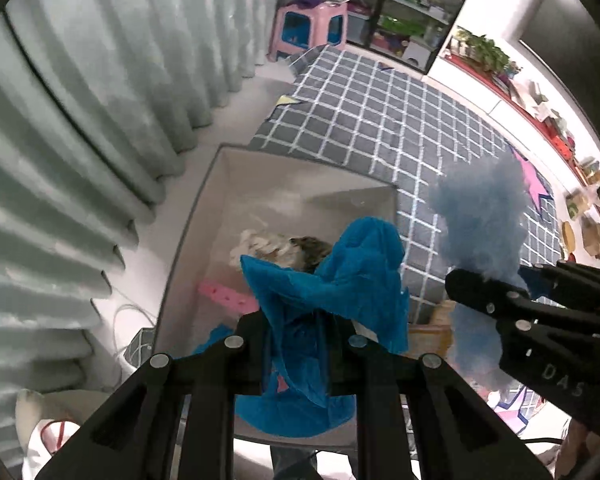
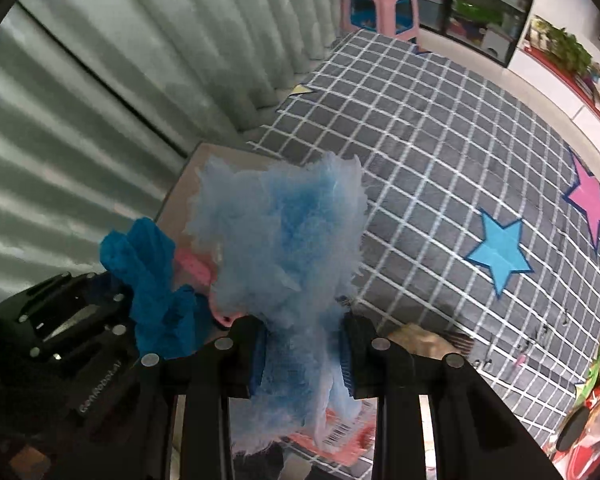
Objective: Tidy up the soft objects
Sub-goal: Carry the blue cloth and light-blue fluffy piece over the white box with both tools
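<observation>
Left gripper [image 1: 296,344] clamps blue cloth [image 1: 328,280] at lower centre, above box [image 1: 196,216]; right gripper [image 2: 304,356] pinches fluffy duster [image 2: 284,240]. Could snag together, spilling outside box.

Crumpled blue cloth [image 1: 332,276], pale-blue fluff [image 2: 284,248]

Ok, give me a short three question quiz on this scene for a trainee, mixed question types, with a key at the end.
1. True or false: the left gripper holds the deep blue cloth.
2. The right gripper holds which item? A) pink stool B) pale blue fluffy item C) pink strip
3. What lies under the deep blue cloth in the left wrist view?

Key:
1. True; its jaws are shut on it.
2. B, the pale blue fluffy item.
3. The open grey storage box, already holding a pink strip and other soft things.
</observation>
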`<state>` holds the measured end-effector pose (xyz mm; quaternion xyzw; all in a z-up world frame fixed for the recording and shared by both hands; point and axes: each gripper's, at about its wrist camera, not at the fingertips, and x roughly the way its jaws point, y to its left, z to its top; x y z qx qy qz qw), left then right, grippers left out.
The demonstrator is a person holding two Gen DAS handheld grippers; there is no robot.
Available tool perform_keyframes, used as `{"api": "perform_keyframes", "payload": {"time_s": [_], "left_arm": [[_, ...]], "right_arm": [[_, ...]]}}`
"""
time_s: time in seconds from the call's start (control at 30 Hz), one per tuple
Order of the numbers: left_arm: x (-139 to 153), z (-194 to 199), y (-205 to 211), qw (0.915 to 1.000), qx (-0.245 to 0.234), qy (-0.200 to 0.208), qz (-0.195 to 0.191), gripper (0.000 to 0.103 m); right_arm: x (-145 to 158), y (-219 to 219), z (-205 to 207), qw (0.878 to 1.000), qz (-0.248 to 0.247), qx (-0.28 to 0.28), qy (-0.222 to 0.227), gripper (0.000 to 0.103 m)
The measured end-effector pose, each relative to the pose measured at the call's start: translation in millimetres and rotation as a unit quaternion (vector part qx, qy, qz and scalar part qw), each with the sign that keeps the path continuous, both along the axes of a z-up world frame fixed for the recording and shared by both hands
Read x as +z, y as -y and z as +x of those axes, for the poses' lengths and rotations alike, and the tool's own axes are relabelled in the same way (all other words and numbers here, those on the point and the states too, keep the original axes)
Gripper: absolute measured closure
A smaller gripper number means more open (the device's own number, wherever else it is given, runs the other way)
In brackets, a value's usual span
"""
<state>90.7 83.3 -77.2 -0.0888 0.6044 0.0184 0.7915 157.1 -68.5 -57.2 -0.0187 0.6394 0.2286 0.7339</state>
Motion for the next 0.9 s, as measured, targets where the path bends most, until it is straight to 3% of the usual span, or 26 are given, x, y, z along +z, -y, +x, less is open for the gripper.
{"api": "perform_keyframes", "payload": {"time_s": [0.47,0.9], "left_arm": [[-36,-11,-36,0.9991,0.026,-0.035,-0.005,0.084],[-59,-14,-42,0.9981,0.028,-0.055,-0.006,0.084]], "right_arm": [[-25,-51,0,0.999,-0.003,0.026,-0.031,0.071],[-39,-78,9,0.998,-0.013,0.042,-0.042,0.071]]}}
